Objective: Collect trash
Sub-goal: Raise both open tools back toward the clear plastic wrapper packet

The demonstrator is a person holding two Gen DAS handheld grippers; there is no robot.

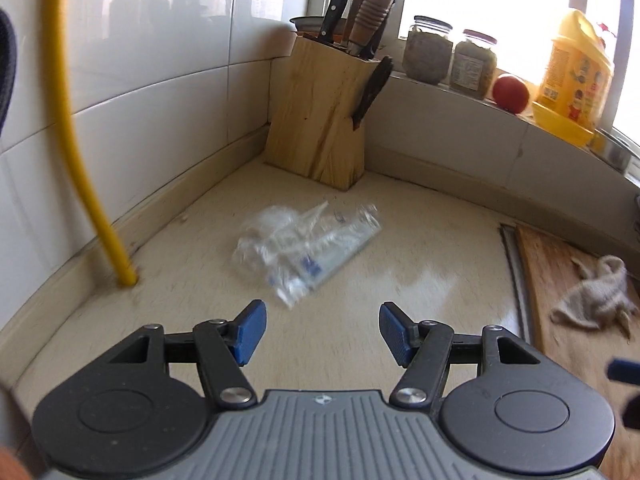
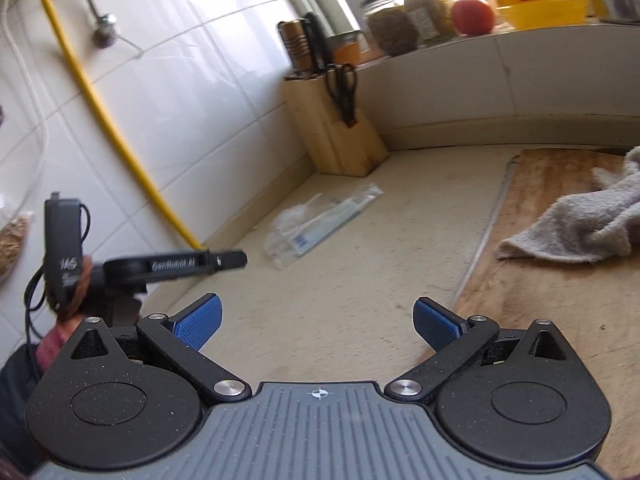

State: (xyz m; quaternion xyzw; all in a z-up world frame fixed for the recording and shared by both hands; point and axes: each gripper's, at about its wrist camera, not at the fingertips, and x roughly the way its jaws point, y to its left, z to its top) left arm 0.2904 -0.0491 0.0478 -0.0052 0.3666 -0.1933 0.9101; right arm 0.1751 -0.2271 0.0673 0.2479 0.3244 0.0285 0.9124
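Both grippers gape empty — left gripper [image 1: 322, 330] nearest the plastic wrapper [image 1: 306, 250]

My left gripper [image 1: 322, 330] is spread wide, blue pads [image 1: 250, 330] angled outward, nothing between them, pointing forward and slightly down, hovering clear of any surface. My right gripper [image 2: 318, 322] is spread wide too, blue pads [image 2: 200, 320] empty, tilted down. In the right wrist view my left gripper [image 2: 224, 261] shows side-on at the left, level, black body, my hand [image 2: 60, 330] and reddish sleeve beneath it. The two grippers are side by side, not touching.
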